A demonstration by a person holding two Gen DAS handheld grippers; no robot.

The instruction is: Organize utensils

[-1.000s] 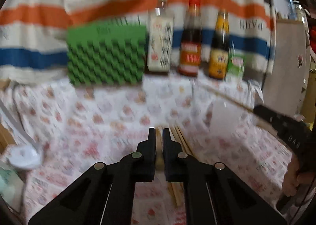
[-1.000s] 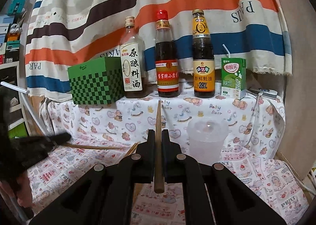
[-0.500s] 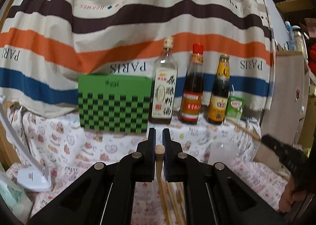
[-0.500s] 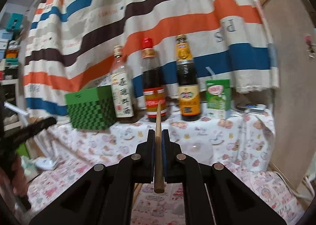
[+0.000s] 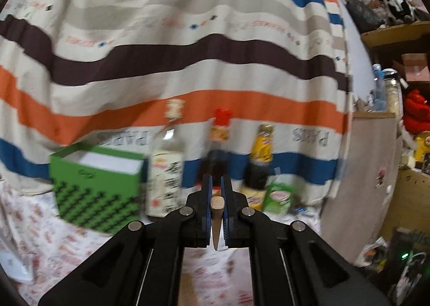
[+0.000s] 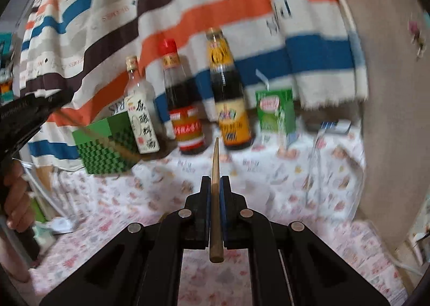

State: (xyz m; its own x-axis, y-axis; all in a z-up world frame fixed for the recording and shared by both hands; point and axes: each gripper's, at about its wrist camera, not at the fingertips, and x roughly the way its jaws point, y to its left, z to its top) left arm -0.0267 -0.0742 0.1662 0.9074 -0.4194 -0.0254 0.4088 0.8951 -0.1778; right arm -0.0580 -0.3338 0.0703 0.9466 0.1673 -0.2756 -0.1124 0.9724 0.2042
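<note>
1. One wooden chopstick [image 5: 216, 221] clamped in the left gripper [image 5: 217, 214], seen end-on: blunt butt toward the camera, taper dropping below the pads. Second chopstick [image 6: 215, 193] pinched in the right gripper [image 6: 215, 198], tip pointing far toward the bottles, butt hanging near the camera.
2. Both held clear above the patterned tablecloth [image 6: 268, 171]; no contact with anything else visible.
3. Risk, as a judgement: narrow round sticks gripped at a single spot, so liable to pivot or slide out under a quick swing; blur in both views suggests brisk movement.
4. Further risk: right stick's tip aimed at the red-capped bottle [image 6: 182, 107] and the yellow-labelled bottle [image 6: 231, 101]; a forward push could knock one over. Clear bottle [image 6: 141, 110] and green carton [image 6: 275, 110] flanking them equally exposed.
5. Green checkered box [image 5: 99, 187] far left, open-topped, likely the destination; a tilted stick could catch its rim.
6. Jaws of both tools nearly closed, blue pads pressing each stick from either side.
7. A hand [image 6: 16, 204] at the left edge of the right view, wrapped around the other tool's handle.
</note>
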